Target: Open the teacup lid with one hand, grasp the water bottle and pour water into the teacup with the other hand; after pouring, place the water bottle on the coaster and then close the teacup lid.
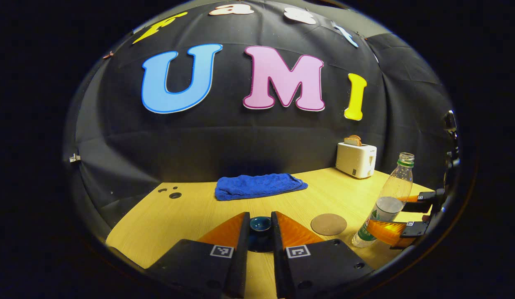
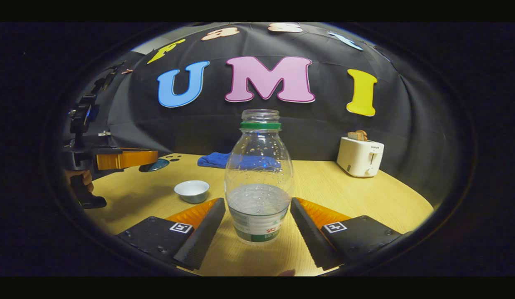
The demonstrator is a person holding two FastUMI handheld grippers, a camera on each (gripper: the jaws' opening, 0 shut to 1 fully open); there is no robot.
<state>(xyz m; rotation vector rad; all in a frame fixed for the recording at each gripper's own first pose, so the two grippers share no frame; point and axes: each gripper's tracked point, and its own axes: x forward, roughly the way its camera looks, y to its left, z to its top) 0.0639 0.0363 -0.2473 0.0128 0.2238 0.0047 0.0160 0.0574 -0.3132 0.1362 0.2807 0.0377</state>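
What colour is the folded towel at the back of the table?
Blue; the folded towel shows best in the left gripper view.

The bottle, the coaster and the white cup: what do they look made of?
The bottle looks like thin clear plastic: see-through wall, dimpled shoulder, water showing inside, a printed label low down. The coaster looks like cork or pressed fibre: flat, matte, speckled tan; hard to say which. The white cup looks like glazed ceramic, smooth with a soft sheen, though that could also be plastic.
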